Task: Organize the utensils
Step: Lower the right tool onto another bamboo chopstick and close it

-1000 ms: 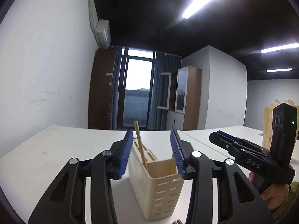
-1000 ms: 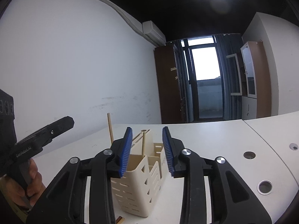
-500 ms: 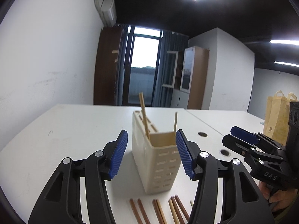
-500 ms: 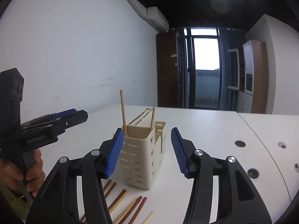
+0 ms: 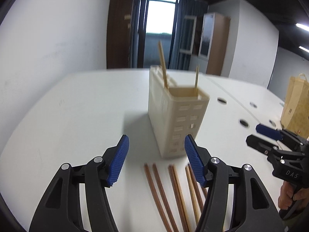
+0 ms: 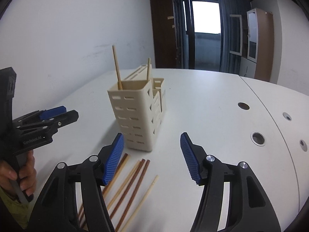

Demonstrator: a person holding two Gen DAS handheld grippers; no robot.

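Observation:
A cream slotted utensil holder (image 5: 177, 116) (image 6: 135, 112) stands on the white table (image 5: 77, 116) with two pale chopsticks (image 5: 163, 65) (image 6: 116, 67) upright in it. Several brown and pale chopsticks (image 5: 173, 183) (image 6: 131, 179) lie loose on the table in front of it. My left gripper (image 5: 156, 141) hovers above their far ends, its jaws opening with nothing between them. My right gripper (image 6: 152, 135) hangs just right of the holder's base, its jaws also opening and empty. Each gripper shows in the other's view: the right (image 5: 255, 135), the left (image 6: 70, 112).
A brown paper bag (image 5: 295, 112) stands at the table's far right. Round cable holes (image 6: 257, 138) dot the right side of the table. A white wall runs along the left. A person's hands (image 6: 23, 174) (image 5: 289, 195) grip the handles.
Both grippers have tipped downward and sunk toward the table, and their jaws have spread wider. The loose chopsticks in front of the holder have come into view.

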